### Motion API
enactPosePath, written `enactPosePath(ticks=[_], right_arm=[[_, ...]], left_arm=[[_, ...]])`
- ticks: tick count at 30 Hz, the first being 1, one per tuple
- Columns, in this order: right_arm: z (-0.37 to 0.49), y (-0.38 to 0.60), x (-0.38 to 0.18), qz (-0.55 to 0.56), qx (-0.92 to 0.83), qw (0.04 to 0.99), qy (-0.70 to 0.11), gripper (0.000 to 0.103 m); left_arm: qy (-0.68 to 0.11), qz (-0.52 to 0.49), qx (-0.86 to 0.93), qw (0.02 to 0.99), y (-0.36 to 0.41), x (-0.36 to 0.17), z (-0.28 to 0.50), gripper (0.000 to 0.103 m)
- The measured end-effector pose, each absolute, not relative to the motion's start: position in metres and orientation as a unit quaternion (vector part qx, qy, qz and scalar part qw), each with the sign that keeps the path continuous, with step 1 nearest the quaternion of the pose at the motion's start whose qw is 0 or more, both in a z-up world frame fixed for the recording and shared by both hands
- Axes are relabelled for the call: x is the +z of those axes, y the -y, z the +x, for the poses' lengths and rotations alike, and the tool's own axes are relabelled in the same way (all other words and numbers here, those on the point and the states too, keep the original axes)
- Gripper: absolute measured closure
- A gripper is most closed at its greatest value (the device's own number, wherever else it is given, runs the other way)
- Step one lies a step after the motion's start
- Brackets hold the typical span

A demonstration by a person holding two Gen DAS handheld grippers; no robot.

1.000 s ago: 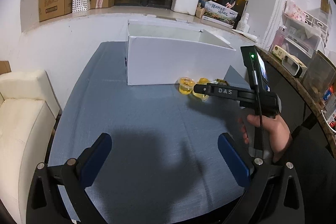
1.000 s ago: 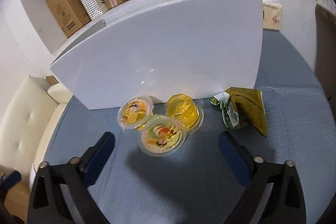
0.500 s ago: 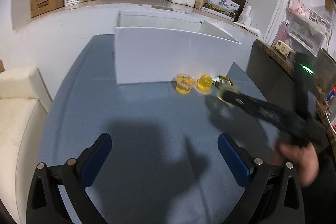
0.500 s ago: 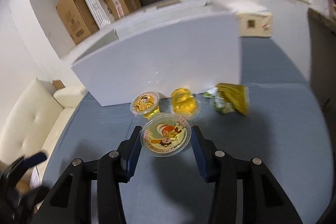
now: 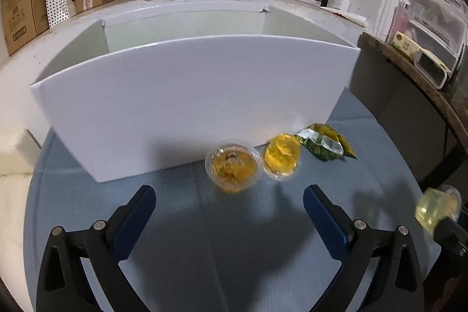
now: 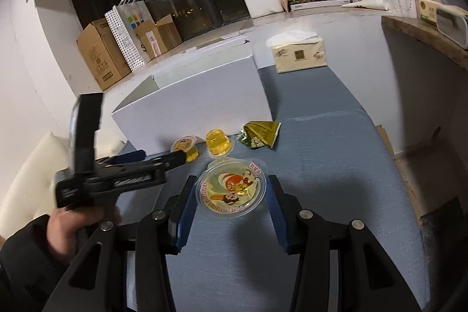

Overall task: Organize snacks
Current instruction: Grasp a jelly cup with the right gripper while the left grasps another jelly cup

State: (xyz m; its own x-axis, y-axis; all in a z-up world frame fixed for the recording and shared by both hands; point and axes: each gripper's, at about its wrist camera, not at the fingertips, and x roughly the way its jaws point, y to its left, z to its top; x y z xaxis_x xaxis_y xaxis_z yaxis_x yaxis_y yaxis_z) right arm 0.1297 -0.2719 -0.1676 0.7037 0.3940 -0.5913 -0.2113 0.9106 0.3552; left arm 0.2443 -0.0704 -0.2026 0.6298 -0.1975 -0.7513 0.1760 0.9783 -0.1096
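My right gripper point(image 6: 231, 192) is shut on a jelly cup with a cartoon lid point(image 6: 231, 187) and holds it above the blue table; the cup also shows at the right edge of the left wrist view point(image 5: 435, 209). My left gripper point(image 5: 229, 201) is open and empty, just in front of a second lidded jelly cup point(image 5: 232, 164). Beside that cup lie an upturned yellow jelly cup point(image 5: 281, 155) and a green-yellow snack packet point(image 5: 324, 145). All three lie against the front wall of an open white box point(image 5: 190, 95).
A tissue pack point(image 6: 298, 54) lies on the table behind the box. A dark wooden shelf point(image 5: 409, 69) borders the table's right side. A cream sofa point(image 6: 32, 171) stands at the left. Cardboard boxes point(image 6: 102, 54) line the window ledge.
My right gripper closed on the front jelly cup and lifted it back from the box. My left gripper moved forward, close to the remaining snacks, still open.
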Motion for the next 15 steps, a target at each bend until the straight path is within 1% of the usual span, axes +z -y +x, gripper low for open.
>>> enactPosePath(ticks=[5, 6, 8, 10, 11, 12, 13, 15], right_arm=[[0.13, 0.276, -0.168, 0.132, 0.166, 0.914, -0.345, 0.053], [0.129, 0.276, -0.168, 0.131, 0.166, 0.915, -0.345, 0.053], [0.129, 0.277, -0.169, 0.132, 0.165, 0.914, -0.345, 0.053], [0.13, 0.279, -0.17, 0.135, 0.165, 0.914, -0.346, 0.053], [0.13, 0.279, -0.171, 0.135, 0.164, 0.914, -0.347, 0.053], [0.13, 0.279, -0.172, 0.135, 0.164, 0.913, -0.347, 0.053], [0.13, 0.28, -0.172, 0.136, 0.164, 0.913, -0.347, 0.053], [0.129, 0.28, -0.172, 0.135, 0.164, 0.913, -0.348, 0.053]], left_arm=[[-0.427, -0.013, -0.089, 0.9, 0.073, -0.213, 0.265, 0.0], [-0.426, -0.012, -0.084, 0.901, 0.073, -0.215, 0.268, 0.003], [-0.428, -0.008, -0.079, 0.9, 0.074, -0.217, 0.272, 0.013], [-0.437, -0.008, -0.09, 0.895, 0.075, -0.221, 0.277, 0.036], [-0.439, -0.009, -0.094, 0.893, 0.076, -0.222, 0.279, 0.041], [-0.44, -0.01, -0.097, 0.893, 0.077, -0.224, 0.28, 0.05], [-0.439, -0.009, -0.097, 0.893, 0.078, -0.225, 0.279, 0.055], [-0.435, -0.014, -0.101, 0.895, 0.077, -0.225, 0.278, 0.056]])
